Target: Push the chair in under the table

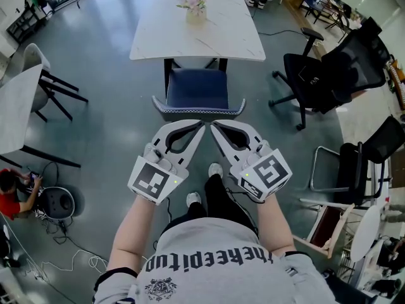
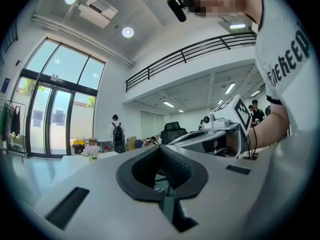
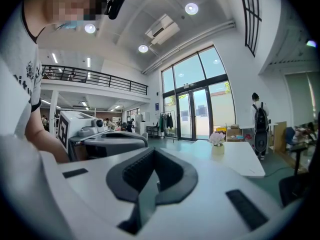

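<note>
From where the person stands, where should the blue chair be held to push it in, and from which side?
Probably the curved backrest rail, from the person's side: it faces the left gripper and right gripper, and the seat points under the table.

In the head view the chair's [image 1: 197, 88] seat hides most of its legs, and whether the tips of the left tool [image 1: 201, 126] and right tool [image 1: 212, 126] touch its backrest cannot be told. In both gripper views the tool's own body fills the lower frame and hides the chair. A side bench [image 1: 16, 106] is cut off at the left edge.
</note>
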Demonstrator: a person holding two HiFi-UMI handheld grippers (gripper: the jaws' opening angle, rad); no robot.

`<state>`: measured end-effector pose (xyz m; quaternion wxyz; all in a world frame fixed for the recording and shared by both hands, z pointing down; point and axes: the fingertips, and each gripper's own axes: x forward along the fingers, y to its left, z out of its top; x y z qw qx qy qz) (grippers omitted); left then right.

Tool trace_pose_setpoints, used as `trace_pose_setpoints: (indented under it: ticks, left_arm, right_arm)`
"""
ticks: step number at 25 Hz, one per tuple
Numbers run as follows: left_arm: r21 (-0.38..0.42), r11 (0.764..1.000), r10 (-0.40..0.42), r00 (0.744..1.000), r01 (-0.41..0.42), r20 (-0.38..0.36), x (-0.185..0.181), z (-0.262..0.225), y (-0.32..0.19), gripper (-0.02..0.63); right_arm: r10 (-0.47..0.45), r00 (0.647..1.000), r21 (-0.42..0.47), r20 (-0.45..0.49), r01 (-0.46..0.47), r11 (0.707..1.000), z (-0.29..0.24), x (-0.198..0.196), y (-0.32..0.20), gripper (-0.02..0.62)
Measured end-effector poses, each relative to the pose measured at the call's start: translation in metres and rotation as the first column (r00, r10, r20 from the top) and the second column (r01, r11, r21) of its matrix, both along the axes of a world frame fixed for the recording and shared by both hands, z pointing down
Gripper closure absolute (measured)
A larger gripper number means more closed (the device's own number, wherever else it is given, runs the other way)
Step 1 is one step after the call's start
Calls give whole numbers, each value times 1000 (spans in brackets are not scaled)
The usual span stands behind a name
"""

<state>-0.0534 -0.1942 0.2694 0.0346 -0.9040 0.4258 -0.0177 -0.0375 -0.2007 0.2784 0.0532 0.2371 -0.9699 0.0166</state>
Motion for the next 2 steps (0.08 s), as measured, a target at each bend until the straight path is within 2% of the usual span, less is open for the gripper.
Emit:
trace_pose_setpoints:
  ticks: [2]
  left_arm:
    - [1,1000,1,1000,-1,2,1,0,2,591]
  right_arm:
    - [0,1000,1,2,0,1000,-1,1,1,584]
